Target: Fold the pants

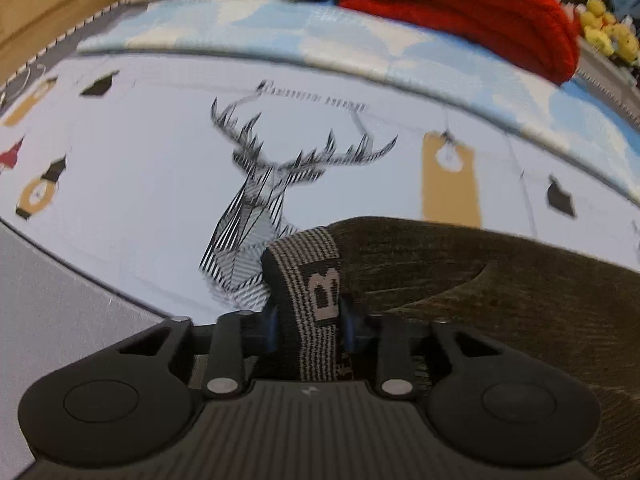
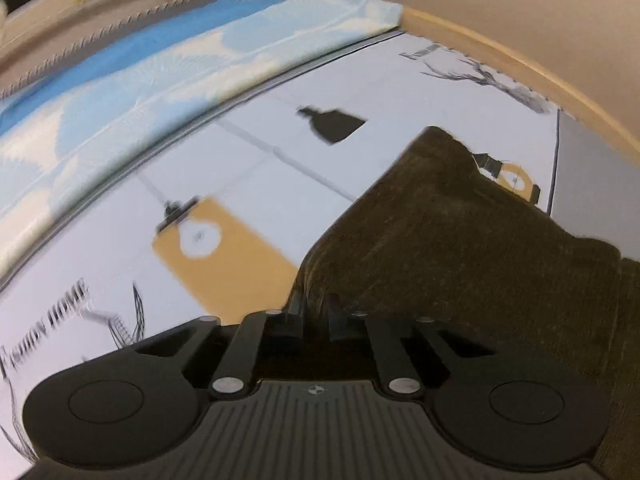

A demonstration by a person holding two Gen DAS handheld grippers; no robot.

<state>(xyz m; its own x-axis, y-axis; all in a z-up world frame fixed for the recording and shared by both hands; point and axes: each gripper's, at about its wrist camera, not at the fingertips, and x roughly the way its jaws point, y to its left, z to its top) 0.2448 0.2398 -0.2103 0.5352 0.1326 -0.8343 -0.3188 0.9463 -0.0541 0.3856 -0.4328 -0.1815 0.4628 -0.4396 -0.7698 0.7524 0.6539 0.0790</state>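
Closest to my left lens, the left gripper (image 1: 310, 320) is pinching the striped elastic waistband (image 1: 316, 280) of the dark olive pants (image 1: 500, 288), the band standing up between the blue-tipped fingers (image 1: 272, 324) with a letter B showing. On the other side, my right gripper (image 2: 314, 314) has its jaws pressed nearly together on a fold of the same pants (image 2: 460, 240) at their near left edge; I read that as a grip on thin cloth, though the pads themselves are mostly hidden by the fabric. From the left hand the garment spreads to the right and away; from the right hand it runs up and to the right toward a corner lying on the printed bedsheet (image 2: 260, 128). Its long axis, I judge, runs roughly between my two hands, so each hand holds one end or edge and neither is clearly nearer the bulk. For room, the sheet ahead of both grippers is bare around the stag print (image 1: 272, 184) and the yellow tag print (image 2: 224, 252). Farther off lie a blue-and-white quilt (image 2: 160, 80), a red knit (image 1: 460, 8) and the wooden bed frame (image 2: 520, 68), so a fold carried forward should land well short of them.
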